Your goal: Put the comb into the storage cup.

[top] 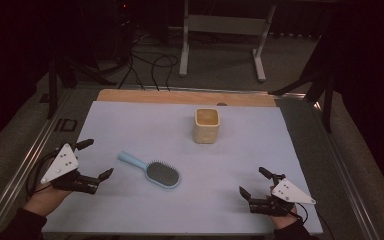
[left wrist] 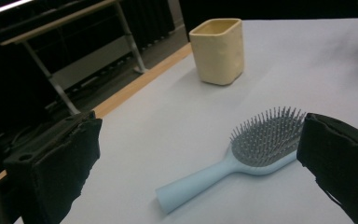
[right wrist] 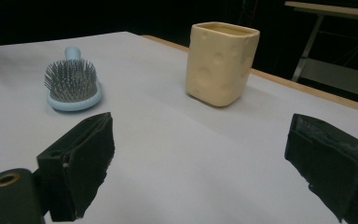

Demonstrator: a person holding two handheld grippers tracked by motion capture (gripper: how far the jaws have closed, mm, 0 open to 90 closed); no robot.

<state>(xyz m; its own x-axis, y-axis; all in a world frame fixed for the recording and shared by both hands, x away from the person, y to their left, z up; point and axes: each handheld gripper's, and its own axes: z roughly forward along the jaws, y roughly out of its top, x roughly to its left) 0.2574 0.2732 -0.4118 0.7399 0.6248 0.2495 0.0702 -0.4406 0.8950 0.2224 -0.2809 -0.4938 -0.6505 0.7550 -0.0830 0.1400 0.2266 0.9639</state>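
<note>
Left gripper: the left gripper (top: 96,159) rested low at the table's left side, jaws spread wide with nothing between them, pointed toward the hairbrush.
Right gripper: the right gripper (top: 254,183) sat near the front right, jaws likewise wide apart and empty, well apart from both things.
Hairbrush place: the hairbrush (top: 152,170) lay flat on the pale sheet (top: 130,120), bristles up, just beside the left gripper; its handle (left wrist: 196,183) ran toward that gripper, and its head (left wrist: 266,138) lay farther off.
Hairbrush handling: it looked like light, stiff plastic, smooth and likely a little slippery; the bristles would give under a pad, so the head seemed a poor place to pinch.
Where to hold: the slim handle, near its middle, seemed the best hold, squeezed across its narrow sides.
Cup: a cream square cup (top: 207,125) stood upright toward the far edge, apart from the brush; it looked ceramic, so probably heavier and breakable.
Risk: a low-lying handle might slide away if one jaw touched first.
</note>
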